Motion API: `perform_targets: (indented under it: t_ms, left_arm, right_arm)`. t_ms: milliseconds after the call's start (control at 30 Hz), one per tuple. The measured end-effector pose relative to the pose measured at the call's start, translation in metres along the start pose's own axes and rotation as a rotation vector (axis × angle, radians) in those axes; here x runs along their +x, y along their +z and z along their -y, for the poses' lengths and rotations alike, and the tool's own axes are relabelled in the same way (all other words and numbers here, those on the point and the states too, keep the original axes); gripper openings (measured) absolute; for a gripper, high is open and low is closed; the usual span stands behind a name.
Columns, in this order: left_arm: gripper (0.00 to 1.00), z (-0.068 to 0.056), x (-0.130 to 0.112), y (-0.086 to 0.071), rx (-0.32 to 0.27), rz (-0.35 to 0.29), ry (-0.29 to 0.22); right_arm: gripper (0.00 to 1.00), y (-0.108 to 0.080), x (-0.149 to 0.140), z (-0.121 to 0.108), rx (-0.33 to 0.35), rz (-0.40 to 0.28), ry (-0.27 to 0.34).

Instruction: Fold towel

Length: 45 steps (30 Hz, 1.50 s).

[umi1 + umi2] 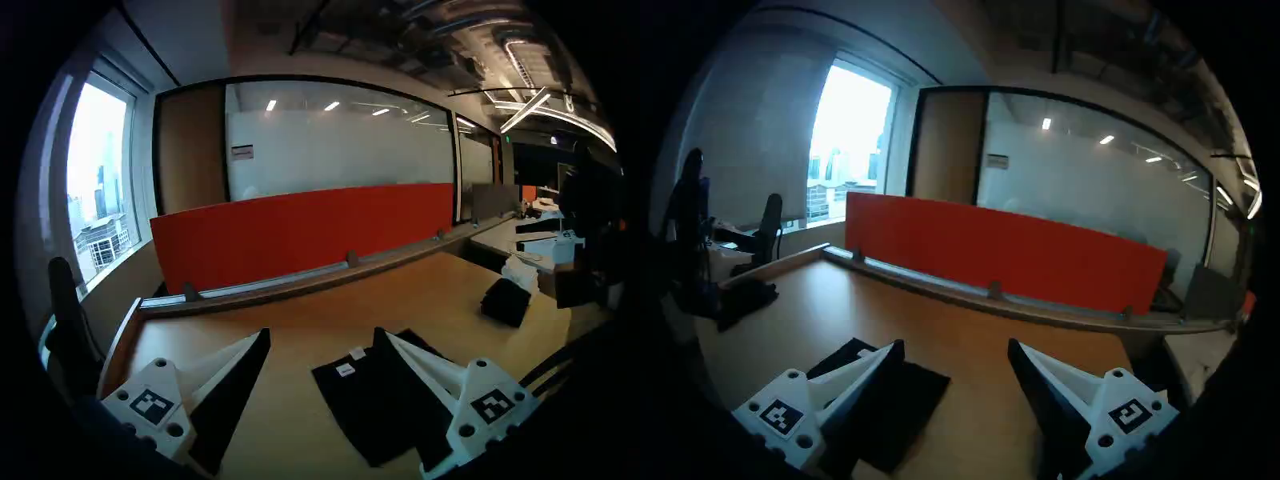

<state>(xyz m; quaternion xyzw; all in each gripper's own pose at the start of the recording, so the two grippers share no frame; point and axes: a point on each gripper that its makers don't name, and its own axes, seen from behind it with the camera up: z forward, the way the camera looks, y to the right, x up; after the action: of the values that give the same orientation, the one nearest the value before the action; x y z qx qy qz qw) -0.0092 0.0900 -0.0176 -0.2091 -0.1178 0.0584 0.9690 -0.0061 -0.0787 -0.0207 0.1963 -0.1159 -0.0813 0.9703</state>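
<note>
The left gripper [320,332] held its jaws wide apart, gripping nothing. One black towel [360,408] lay flat on the wooden desk [320,296], running from the gap between the fingers to under the right-hand finger, with two small white tags [345,369] at its far edge. The right gripper [954,344] was also spread open and empty, and there the towel [908,392] lay beneath its left-hand finger. Beyond the left gripper's right-hand finger sat one folded dark bundle [506,302]. One red divider [304,228] stood ahead of both grippers.
</note>
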Motion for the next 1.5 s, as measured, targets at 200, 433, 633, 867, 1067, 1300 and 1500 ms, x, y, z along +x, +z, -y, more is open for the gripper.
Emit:
perform_targets:
  t_ms: [200,433,633,867,1067,1300,1500]
  left_arm:
    - [0.96,-0.018,-0.038,0.008,-0.055,0.078,0.022]
    - [0.96,-0.035,-0.079,0.009,-0.091,0.138,0.031]
    - [0.96,-0.045,-0.110,0.010,-0.121,0.181,0.040]
    - [0.96,-0.055,-0.143,0.014,-0.153,0.232,0.051]
    - [0.96,-0.062,-0.170,0.018,-0.172,0.272,0.059]
    - [0.96,-0.071,-0.198,0.025,-0.197,0.315,0.072]
    - [0.96,-0.076,-0.222,0.033,-0.213,0.355,0.069]
  right_arm:
    - [1.00,0.005,-0.022,0.020,0.070,0.063,-0.034]
    - [1.00,0.013,-0.057,0.041,0.138,0.132,-0.057]
    - [1.00,0.021,-0.086,0.054,0.177,0.181,-0.074]
    - [1.00,0.028,-0.121,0.065,0.208,0.236,-0.081]
    - [1.00,0.032,-0.151,0.073,0.228,0.280,-0.087]
    - [1.00,0.037,-0.182,0.082,0.253,0.321,-0.090]
    - [1.00,0.040,-0.209,0.089,0.271,0.361,-0.099]
